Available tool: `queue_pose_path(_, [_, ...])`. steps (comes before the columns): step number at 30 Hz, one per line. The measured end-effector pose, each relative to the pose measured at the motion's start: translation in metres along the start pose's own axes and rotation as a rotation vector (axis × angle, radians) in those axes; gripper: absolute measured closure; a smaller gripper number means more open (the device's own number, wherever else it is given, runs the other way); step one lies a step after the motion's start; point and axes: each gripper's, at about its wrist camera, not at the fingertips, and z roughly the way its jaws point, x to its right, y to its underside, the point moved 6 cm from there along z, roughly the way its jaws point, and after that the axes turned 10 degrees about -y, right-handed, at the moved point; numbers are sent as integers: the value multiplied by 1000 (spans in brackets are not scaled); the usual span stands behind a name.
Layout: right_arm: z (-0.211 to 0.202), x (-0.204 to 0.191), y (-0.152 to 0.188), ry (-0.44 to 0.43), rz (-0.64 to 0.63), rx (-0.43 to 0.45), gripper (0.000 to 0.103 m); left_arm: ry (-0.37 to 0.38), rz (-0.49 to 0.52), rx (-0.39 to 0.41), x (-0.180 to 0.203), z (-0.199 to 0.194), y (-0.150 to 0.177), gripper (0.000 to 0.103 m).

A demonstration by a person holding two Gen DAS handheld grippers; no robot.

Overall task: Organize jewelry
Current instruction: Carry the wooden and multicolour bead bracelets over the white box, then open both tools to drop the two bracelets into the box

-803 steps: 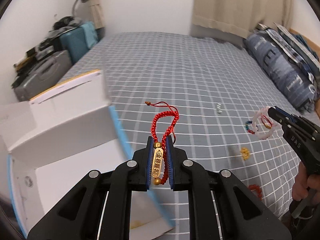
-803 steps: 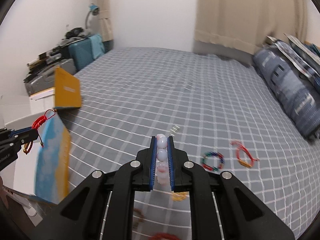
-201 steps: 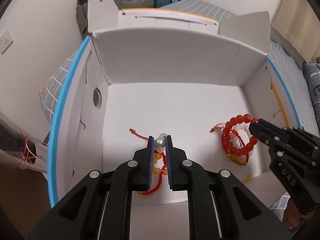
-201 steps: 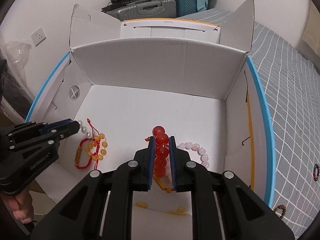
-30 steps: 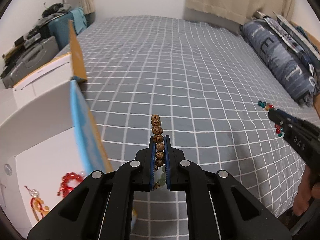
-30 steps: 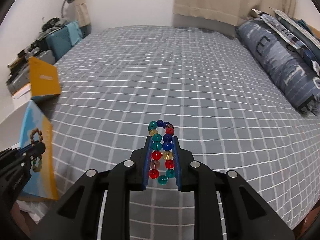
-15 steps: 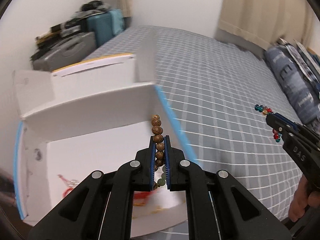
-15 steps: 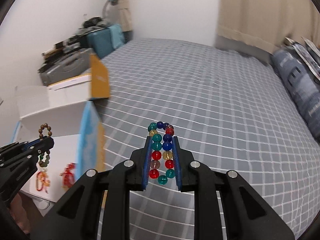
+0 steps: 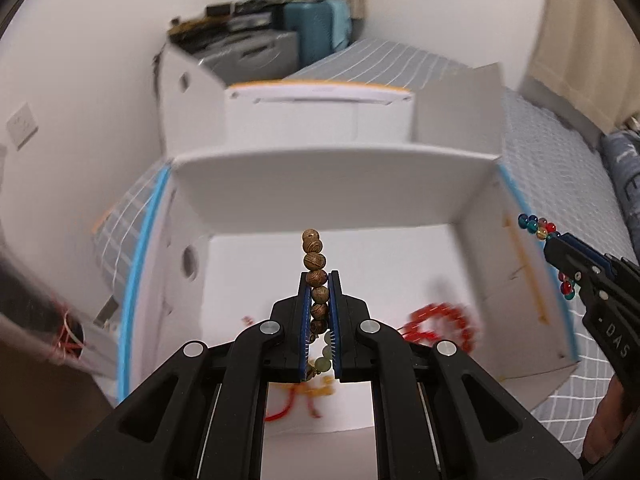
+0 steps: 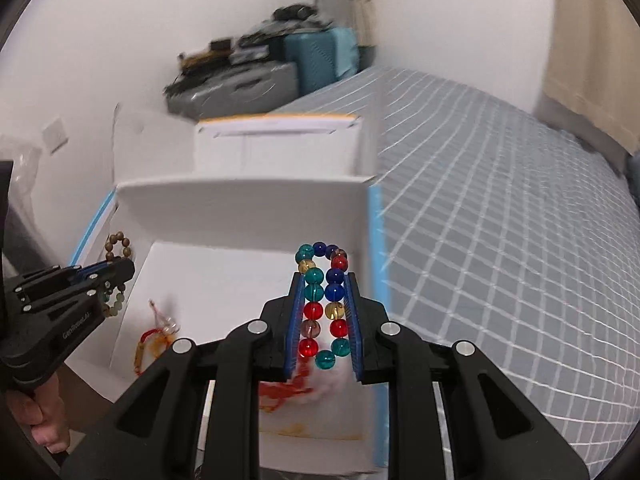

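My left gripper (image 9: 319, 280) is shut on a brown wooden bead bracelet (image 9: 313, 260) and holds it above the open white box (image 9: 332, 184). It also shows in the right wrist view (image 10: 120, 270) at the left. My right gripper (image 10: 323, 280) is shut on a multicoloured glass bead bracelet (image 10: 324, 292) over the box's right side (image 10: 374, 240); it appears in the left wrist view (image 9: 554, 240) at the box's right wall. In the box lie a red bead bracelet (image 9: 440, 320) and red cord pieces (image 10: 156, 336).
The box has blue-edged side walls and raised flaps (image 9: 460, 108). It stands at the edge of a bed with a grey checked cover (image 10: 500, 220). Suitcases (image 10: 316, 60) are stacked by the far wall. A plastic bag (image 9: 52, 336) is at the left.
Both grippers have swung left from over the bed to above the open box, each still holding its bracelet.
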Motion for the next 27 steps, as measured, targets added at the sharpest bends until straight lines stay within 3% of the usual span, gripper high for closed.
queue_pose_path(9, [57, -20, 25, -28, 13, -175, 84, 0, -5, -113, -21, 34, 23, 96])
queue_pose_path(20, [74, -16, 32, -13, 26, -227, 84, -11, 0, -148, -22, 49, 28, 93])
queue_pose_path(22, [70, -14, 32, -24, 34, -222, 84, -9, -2, -144, -23, 46, 27, 88])
queue_pose_path(24, [67, -15, 31, -28, 34, -215, 72, -10, -5, -128, -23, 40, 26, 73])
queue_pose_path(26, [57, -17, 28, -39, 33, -180, 48, -19, -4, -105, -24, 32, 25, 64])
queue_pose_path(27, [49, -19, 25, -37, 22, -152, 45, -19, -6, -92, -25, 26, 25, 56])
